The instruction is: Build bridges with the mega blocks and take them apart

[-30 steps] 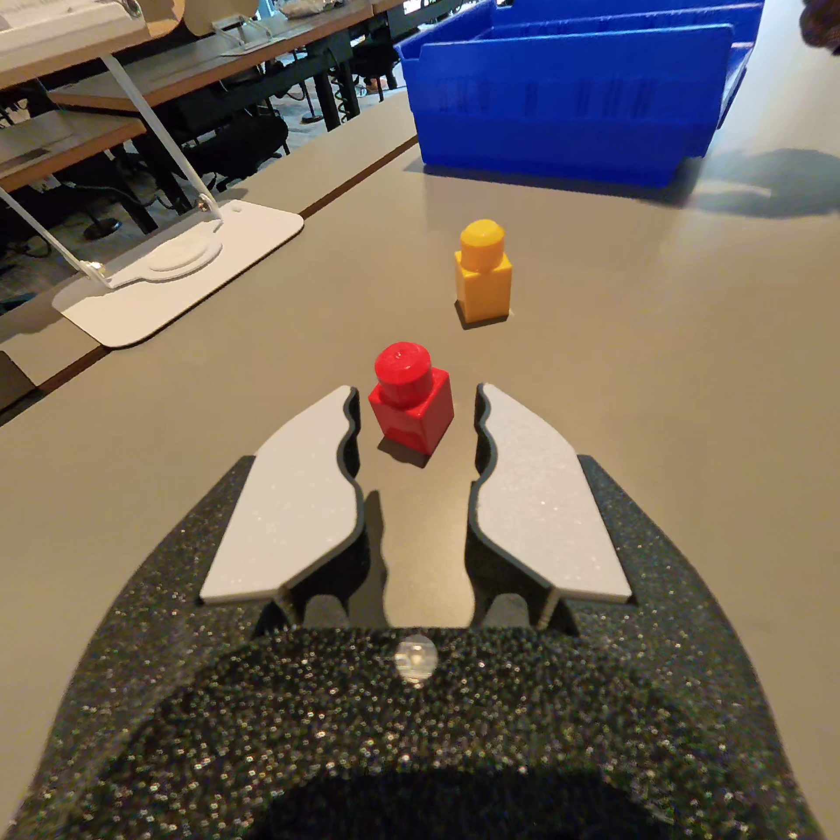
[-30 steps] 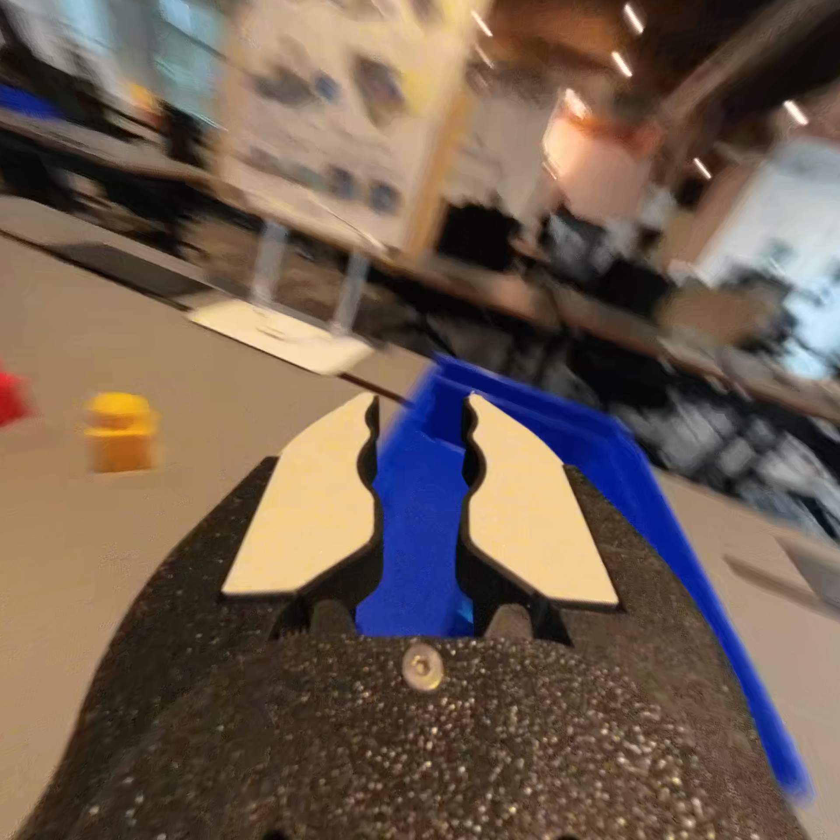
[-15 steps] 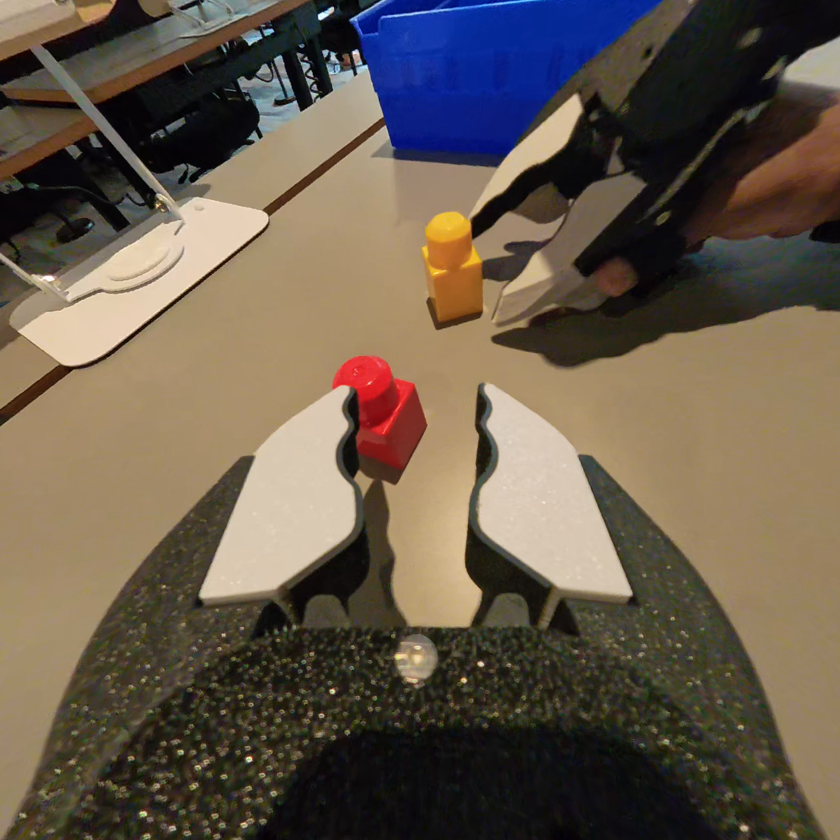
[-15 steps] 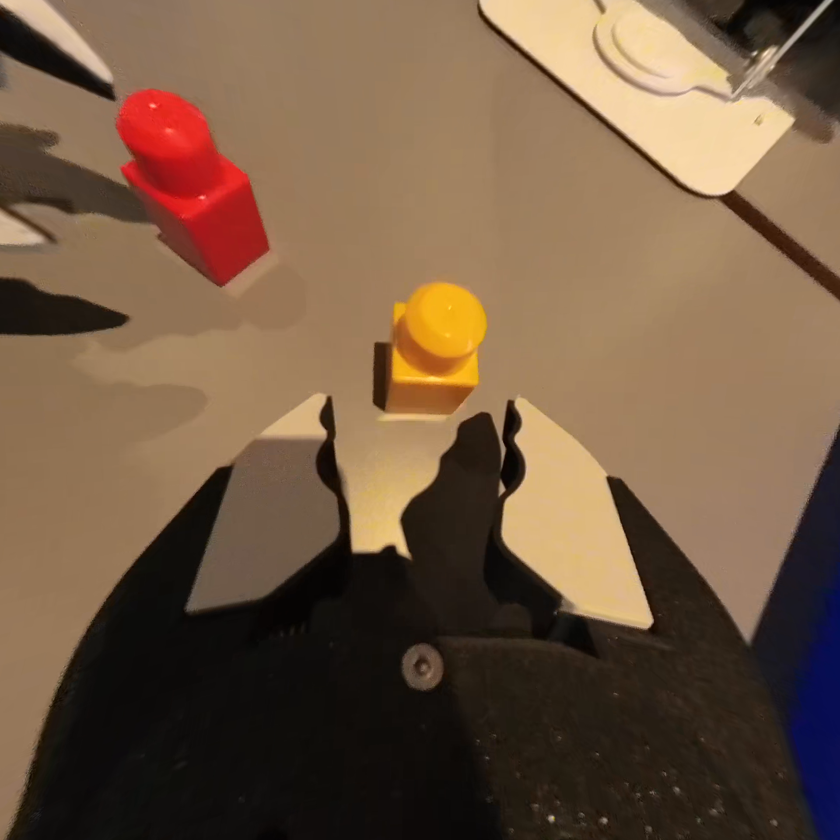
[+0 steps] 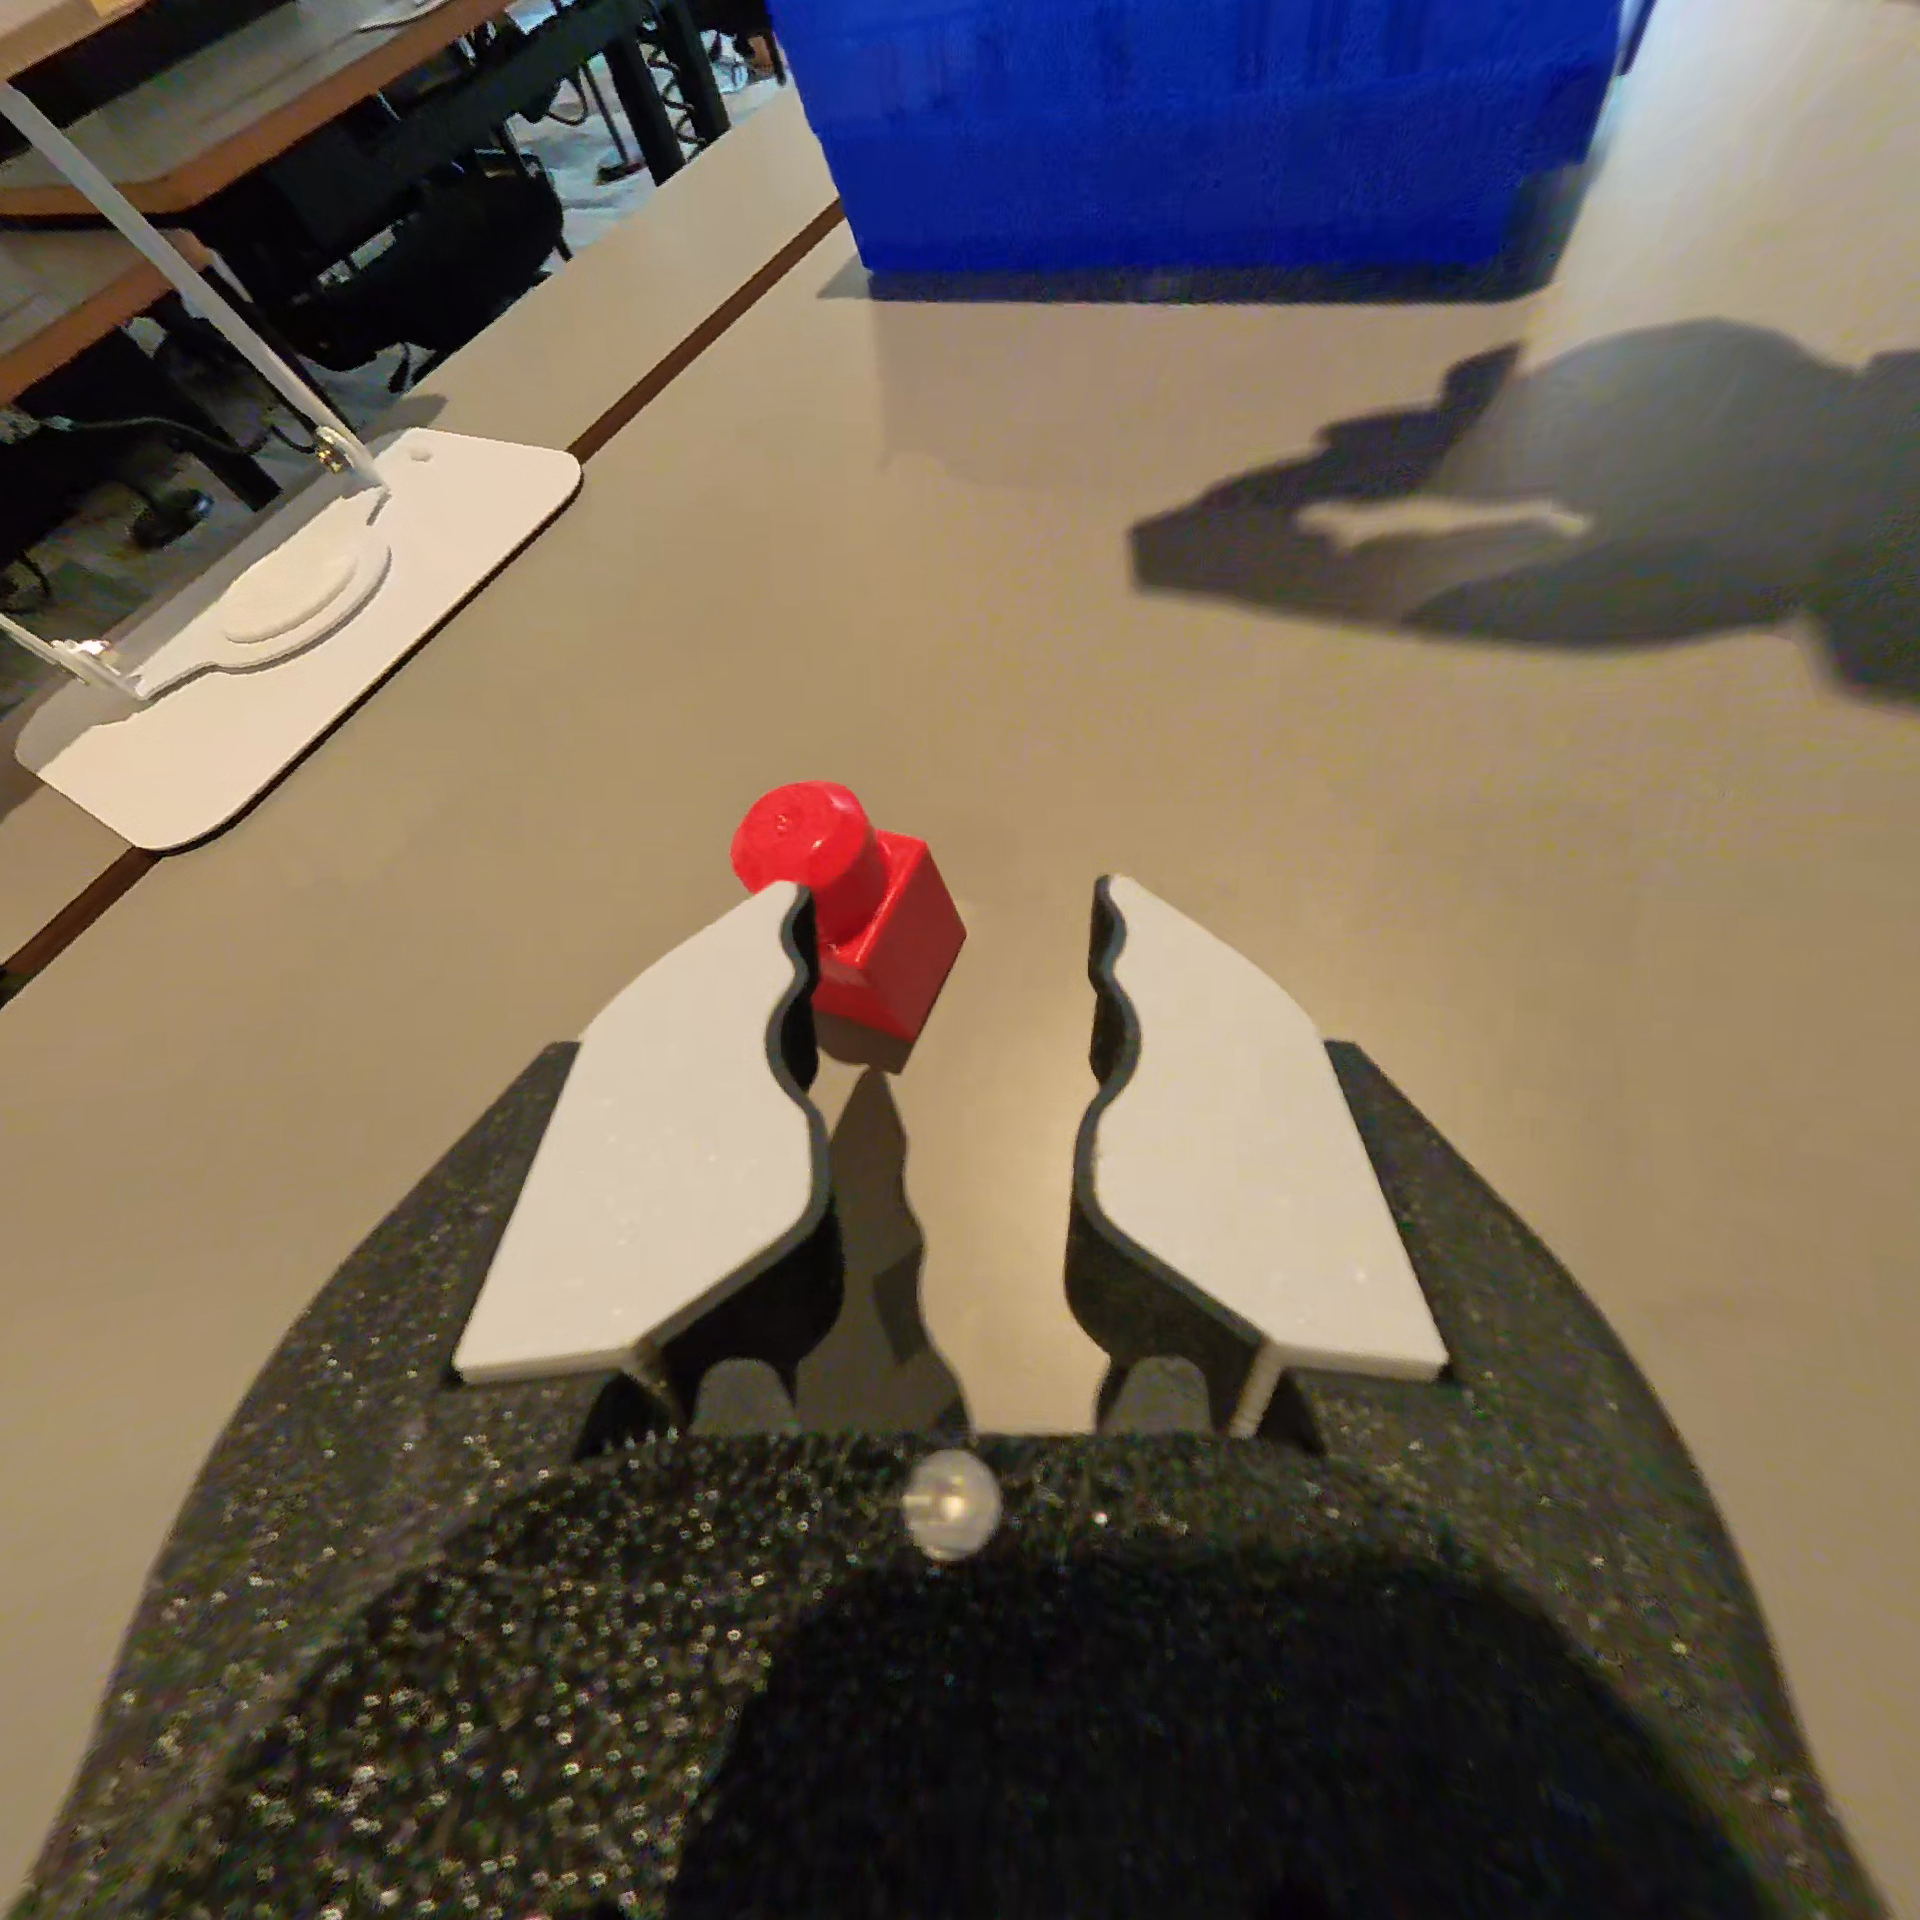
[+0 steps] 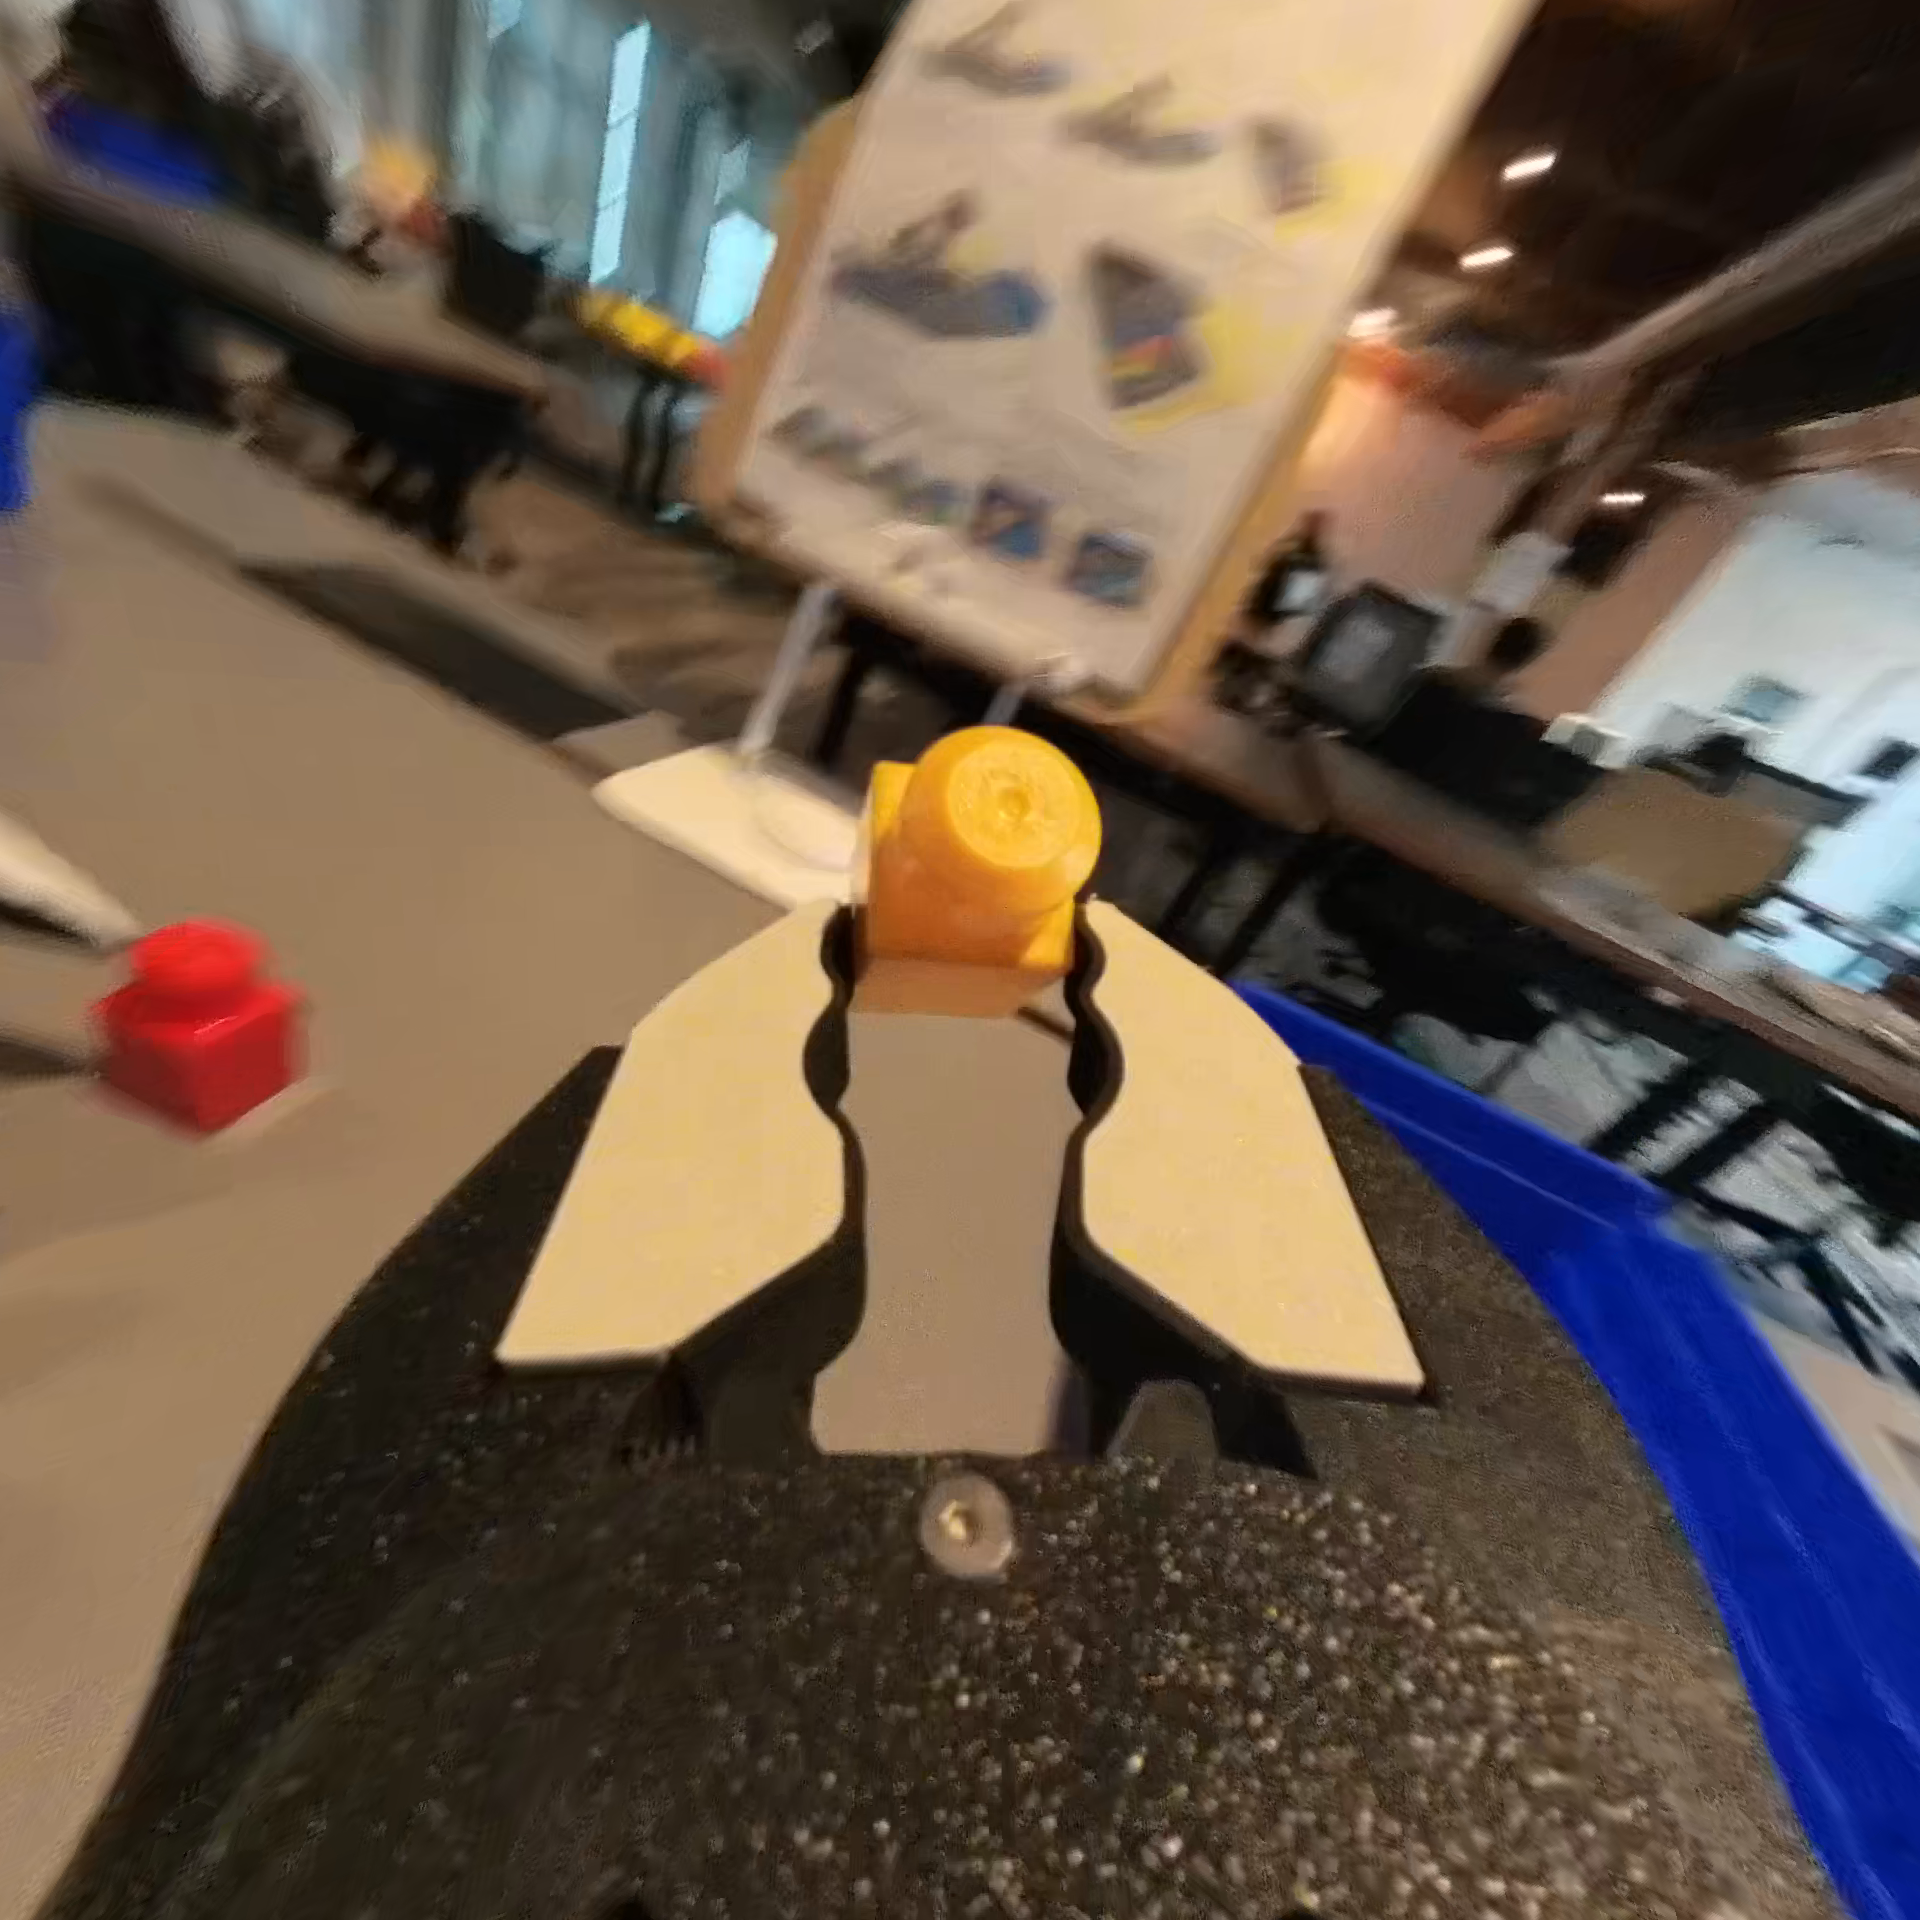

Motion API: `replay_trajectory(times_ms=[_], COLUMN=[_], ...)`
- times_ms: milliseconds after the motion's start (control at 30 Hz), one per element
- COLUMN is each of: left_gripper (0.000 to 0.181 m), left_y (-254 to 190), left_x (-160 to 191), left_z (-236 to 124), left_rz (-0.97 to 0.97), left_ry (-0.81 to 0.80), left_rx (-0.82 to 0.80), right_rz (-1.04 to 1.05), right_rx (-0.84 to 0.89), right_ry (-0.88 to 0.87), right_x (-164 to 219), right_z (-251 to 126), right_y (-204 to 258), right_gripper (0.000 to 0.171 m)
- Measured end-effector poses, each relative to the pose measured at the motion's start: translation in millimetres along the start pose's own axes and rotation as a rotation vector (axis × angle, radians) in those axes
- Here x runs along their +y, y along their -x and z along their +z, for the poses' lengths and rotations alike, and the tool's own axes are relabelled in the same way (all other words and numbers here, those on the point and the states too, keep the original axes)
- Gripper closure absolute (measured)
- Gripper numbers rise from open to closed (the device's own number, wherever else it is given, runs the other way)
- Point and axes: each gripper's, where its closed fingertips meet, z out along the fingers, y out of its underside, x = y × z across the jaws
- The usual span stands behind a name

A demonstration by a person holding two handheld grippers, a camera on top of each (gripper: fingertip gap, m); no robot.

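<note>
A red single-stud block [image 5: 883, 935] stands on the grey table, tilted left, against the inner tip of my left gripper's [image 5: 945, 904] left finger. The left gripper is open, with a wide gap to the right finger. My right gripper [image 6: 961, 925] is shut on a yellow single-stud block [image 6: 977, 862], held between the fingertips above the table with its stud pointing up toward the camera. In the right wrist view the red block [image 6: 203, 1023] sits at the left, with a tip of the left gripper [image 6: 52, 894] beside it.
A blue plastic bin [image 5: 1195, 135] stands at the far side of the table; its rim also shows in the right wrist view [image 6: 1662, 1351]. A white stand base [image 5: 291, 634] lies at the left table edge. Desks and chairs lie beyond. Tip to tip, the grippers are about 25 cm apart.
The right gripper closed on the yellow block and lifted it off the table, out of the left wrist view. The red block sits more tilted against my left finger.
</note>
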Motion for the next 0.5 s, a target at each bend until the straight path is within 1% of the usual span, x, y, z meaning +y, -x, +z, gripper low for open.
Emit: replay_trajectory(times_ms=[33,67,100,167,200,267,400,467,500], left_gripper=[0.132,0.132,0.132,0.132,0.132,0.132,0.132,0.131,0.131], left_y=[-1,-1,-2,-2,-2,-2,0,0,0], left_x=[1,1,2,3,3,3,3,3,4], left_z=[1,2,2,4,4,4,2,2,2], left_rz=[0.001,0.000,-0.002,0.000,0.003,0.001,-0.009,-0.014,-0.014], left_ry=[0.003,0.005,0.009,0.018,0.018,0.018,0.011,0.011,0.014], left_rx=[0.001,0.004,0.008,0.008,0.008,0.008,0.005,0.009,0.014], right_rz=[0.044,0.099,0.161,0.215,0.214,0.200,0.247,0.257,0.282], right_rx=[0.074,0.116,0.139,0.205,0.224,0.180,0.047,0.047,0.048], right_ry=[-0.020,-0.006,0.036,0.094,0.118,0.193,0.411,0.483,0.483], right_x=[1,13,33,68,79,98,147,162,163], right_z=[-12,-21,-27,-40,-45,-46,-36,-33,-32], right_y=[-32,-59,-82,-119,-131,-133,-111,-107,-106], right_gripper=[0.132,0.132,0.132,0.132,0.132,0.132,0.132,0.131,0.131])
